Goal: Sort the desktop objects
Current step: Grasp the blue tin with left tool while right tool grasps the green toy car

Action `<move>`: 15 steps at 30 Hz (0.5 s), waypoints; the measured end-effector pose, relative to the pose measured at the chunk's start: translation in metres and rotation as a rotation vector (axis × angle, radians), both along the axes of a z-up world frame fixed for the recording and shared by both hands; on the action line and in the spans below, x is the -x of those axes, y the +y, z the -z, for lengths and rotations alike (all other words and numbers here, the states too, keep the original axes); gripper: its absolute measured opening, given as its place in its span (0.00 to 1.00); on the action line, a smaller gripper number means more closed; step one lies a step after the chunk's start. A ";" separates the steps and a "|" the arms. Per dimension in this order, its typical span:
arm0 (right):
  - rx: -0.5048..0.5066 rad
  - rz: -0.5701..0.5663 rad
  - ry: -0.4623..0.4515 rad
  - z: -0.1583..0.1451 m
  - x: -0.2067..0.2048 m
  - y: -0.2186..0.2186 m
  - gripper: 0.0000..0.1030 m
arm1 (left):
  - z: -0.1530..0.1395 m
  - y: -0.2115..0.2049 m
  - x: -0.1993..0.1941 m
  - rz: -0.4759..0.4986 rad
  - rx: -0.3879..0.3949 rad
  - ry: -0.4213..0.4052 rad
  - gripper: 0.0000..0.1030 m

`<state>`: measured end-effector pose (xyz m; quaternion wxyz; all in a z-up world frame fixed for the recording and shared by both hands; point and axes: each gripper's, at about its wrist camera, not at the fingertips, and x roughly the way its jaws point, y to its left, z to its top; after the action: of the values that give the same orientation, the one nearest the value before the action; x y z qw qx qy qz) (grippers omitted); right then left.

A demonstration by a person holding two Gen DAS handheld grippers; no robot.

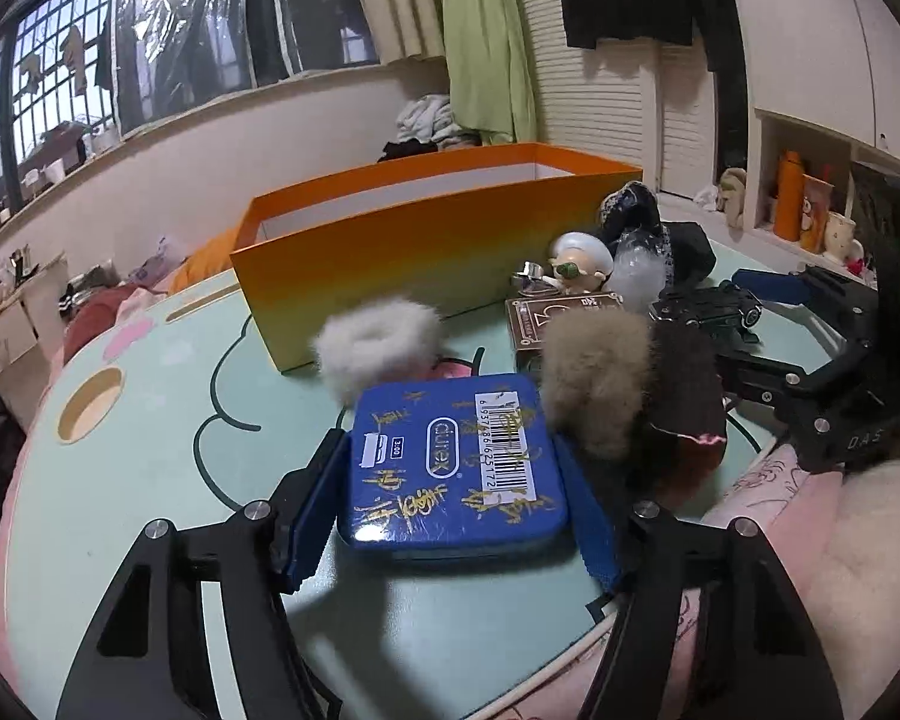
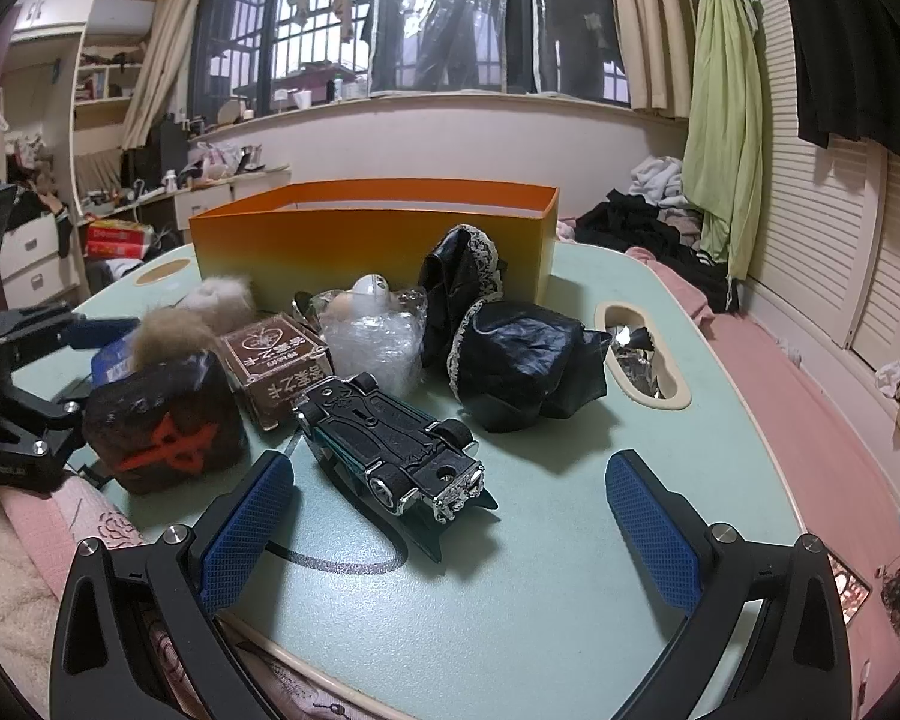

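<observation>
A blue flat tin (image 1: pixel 450 468) with a barcode label sits between the blue pads of my left gripper (image 1: pixel 447 456), which press on both its sides; the tin tilts a little above the mint-green table (image 1: pixel 168 468). An upside-down black toy car (image 2: pixel 390 444) lies on the table with its chrome front between the fingers of my right gripper (image 2: pixel 450 468), which stands open without touching it. The orange box (image 1: pixel 426 240), open on top, stands behind the clutter. White (image 1: pixel 378 342) and beige (image 1: pixel 594 384) fluffy rings lie just beyond the tin.
A dark plush block with a red star (image 2: pixel 162 420), a brown card box (image 2: pixel 276 360), bubble wrap (image 2: pixel 372 336) over a small figurine and black lace-trimmed cloth (image 2: pixel 510 354) crowd the table's middle. A table cutout (image 2: pixel 636 354) holds foil. Pink bedding (image 2: pixel 810 420) surrounds the table.
</observation>
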<state>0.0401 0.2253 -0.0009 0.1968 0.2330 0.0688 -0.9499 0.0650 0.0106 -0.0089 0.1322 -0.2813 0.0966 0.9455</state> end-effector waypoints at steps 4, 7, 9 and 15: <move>-0.007 0.003 -0.006 -0.001 0.001 -0.002 1.00 | 0.000 -0.006 -0.003 -0.029 -0.025 0.010 0.66; -0.013 0.010 0.000 -0.007 0.004 -0.006 1.00 | 0.000 -0.010 -0.007 -0.046 -0.051 0.022 0.66; -0.003 0.018 0.021 -0.014 0.004 -0.006 1.00 | 0.000 -0.017 -0.013 -0.057 -0.067 0.026 0.66; -0.001 -0.001 -0.014 -0.030 0.016 -0.015 1.00 | -0.001 -0.027 -0.018 -0.067 -0.101 0.030 0.66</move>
<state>0.0237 0.2103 0.0289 0.1977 0.2396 0.0682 -0.9481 0.0826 -0.0165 -0.0075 0.1129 -0.2632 0.0411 0.9572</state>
